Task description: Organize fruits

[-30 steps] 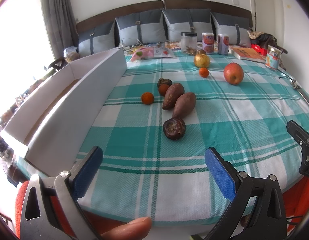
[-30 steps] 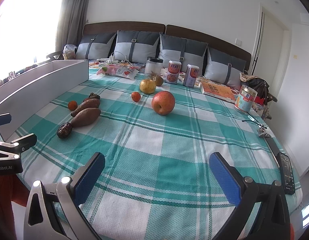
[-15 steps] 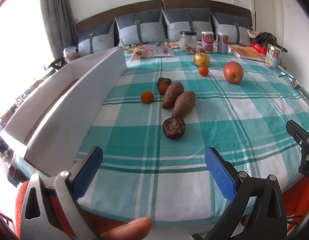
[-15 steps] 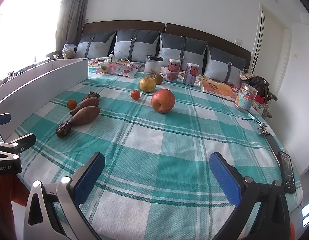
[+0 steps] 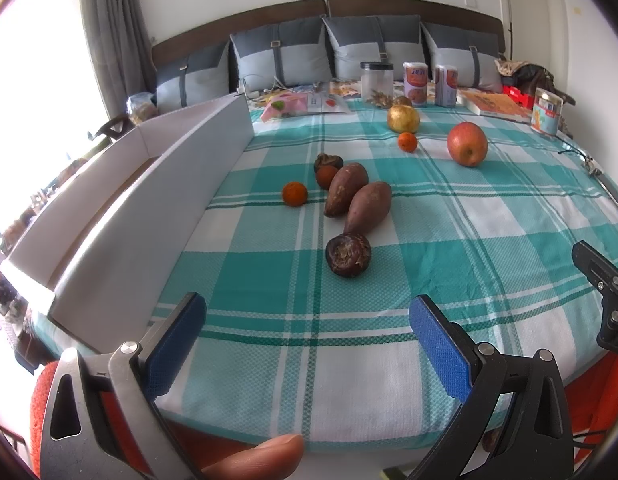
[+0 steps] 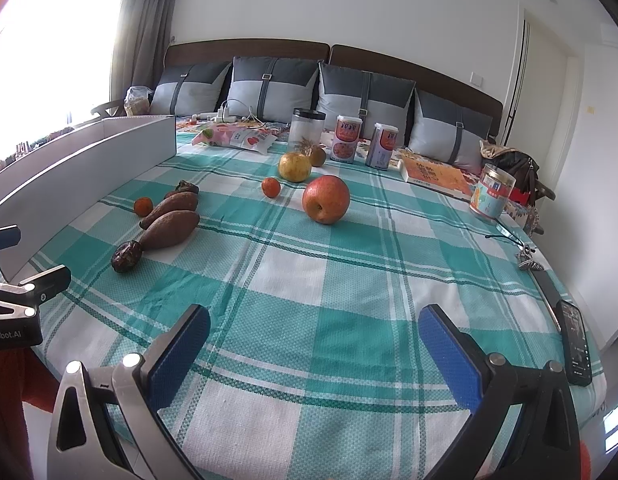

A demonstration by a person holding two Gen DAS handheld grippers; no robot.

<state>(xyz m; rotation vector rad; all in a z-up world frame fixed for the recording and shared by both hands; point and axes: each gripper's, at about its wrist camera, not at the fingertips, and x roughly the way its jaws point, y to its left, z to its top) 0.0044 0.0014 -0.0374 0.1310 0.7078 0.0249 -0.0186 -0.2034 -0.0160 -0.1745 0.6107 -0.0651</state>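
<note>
Both the left gripper (image 5: 307, 326) and the right gripper (image 6: 315, 338) hover spread wide and empty at the bed's (image 6: 349, 292) near edge, probably ready to reach. The fruits lie loose beside the white box (image 5: 157, 184), their likely destination.

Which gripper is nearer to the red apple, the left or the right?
Right, as far as I can judge. The right gripper faces the apple almost straight ahead. From the left gripper the apple lies farther back and off to its right.

two sweet potatoes (image 5: 357, 200), three tangerines (image 5: 294, 193), one apple (image 5: 467, 144)
</note>
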